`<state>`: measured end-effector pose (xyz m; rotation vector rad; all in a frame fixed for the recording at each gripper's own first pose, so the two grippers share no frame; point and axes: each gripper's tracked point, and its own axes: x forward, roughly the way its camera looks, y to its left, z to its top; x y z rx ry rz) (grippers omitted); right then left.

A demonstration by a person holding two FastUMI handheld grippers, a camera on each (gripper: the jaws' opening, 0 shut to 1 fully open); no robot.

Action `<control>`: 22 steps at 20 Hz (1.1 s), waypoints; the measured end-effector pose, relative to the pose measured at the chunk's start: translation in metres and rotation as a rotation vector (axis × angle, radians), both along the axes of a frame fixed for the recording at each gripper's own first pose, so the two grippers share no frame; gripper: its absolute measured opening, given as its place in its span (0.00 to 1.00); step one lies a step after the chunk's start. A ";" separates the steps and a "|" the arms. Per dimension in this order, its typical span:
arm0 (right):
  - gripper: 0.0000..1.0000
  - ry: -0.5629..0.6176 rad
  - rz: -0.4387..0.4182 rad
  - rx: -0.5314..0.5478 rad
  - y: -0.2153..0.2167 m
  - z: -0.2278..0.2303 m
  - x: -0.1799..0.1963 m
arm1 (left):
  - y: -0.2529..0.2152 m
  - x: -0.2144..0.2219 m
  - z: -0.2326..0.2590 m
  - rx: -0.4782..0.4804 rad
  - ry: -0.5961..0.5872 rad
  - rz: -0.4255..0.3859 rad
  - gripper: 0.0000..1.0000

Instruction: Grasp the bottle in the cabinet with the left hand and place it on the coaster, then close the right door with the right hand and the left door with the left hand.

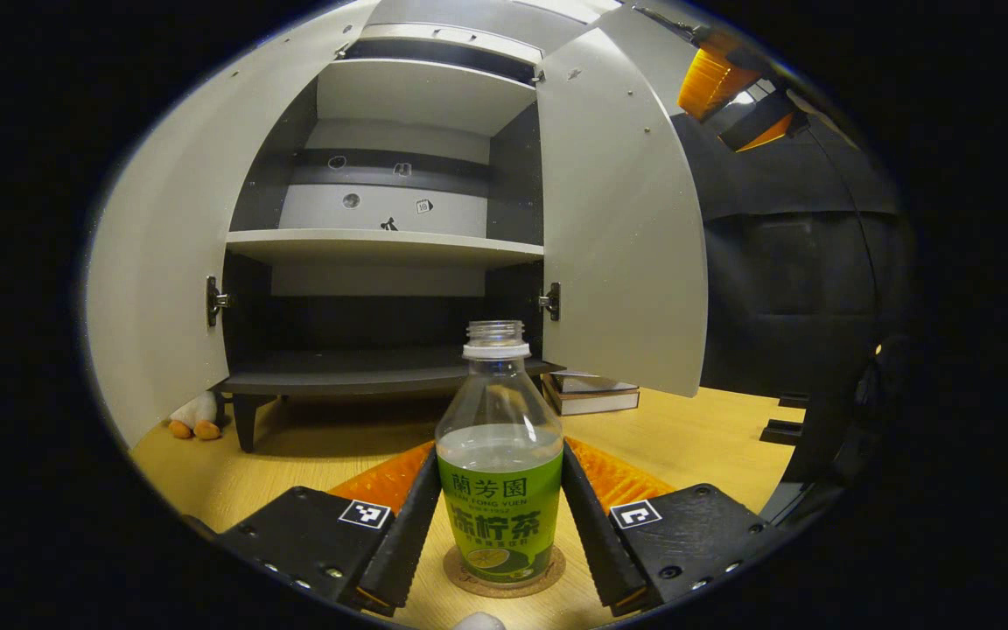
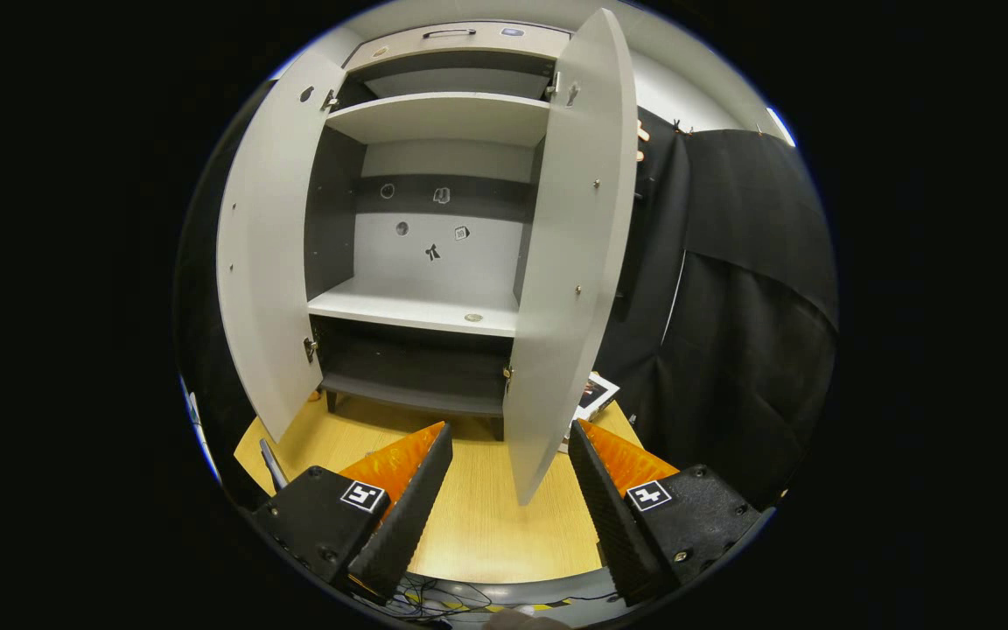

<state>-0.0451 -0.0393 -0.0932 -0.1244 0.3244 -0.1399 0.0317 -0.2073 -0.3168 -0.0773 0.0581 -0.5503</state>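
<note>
Low in the middle of the left gripper view, the bottle (image 1: 499, 464) stands upright on the round coaster (image 1: 504, 573), which lies on the wooden table (image 1: 705, 437). It is a clear, capless bottle with a green label and some pale liquid inside. The left gripper (image 1: 497, 503) frames it from both sides, its ribbed black fingers (image 1: 408, 525) running along the label; whether the pads press on the bottle or only stand just beside it cannot be told. Behind, filling the upper centre, the cabinet (image 1: 381, 249) stands with both doors swung out: the left door (image 1: 163, 262) at the left of the frame, the right door (image 1: 618, 236) right of centre. Some books (image 1: 591, 392) lie on the table below the right door, and a small plush toy (image 1: 193, 418) sits by the cabinet's leg at lower left. At the bottom of the right gripper view, the right gripper (image 2: 508, 490) hangs with its jaws spread wide and nothing between them, facing the open cabinet (image 2: 421, 306), the right door's (image 2: 565, 254) edge just above the gap.
</note>
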 end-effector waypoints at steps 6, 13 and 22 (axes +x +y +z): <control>0.83 -0.017 0.008 0.013 0.004 0.004 -0.002 | 0.007 -0.001 0.022 0.018 -0.024 0.010 0.90; 0.83 -0.063 0.014 0.036 0.008 0.015 -0.008 | 0.021 -0.001 0.078 -0.016 -0.007 0.050 0.95; 0.83 -0.170 0.069 0.071 0.025 0.044 -0.005 | 0.080 0.011 0.196 -0.068 -0.026 0.200 0.95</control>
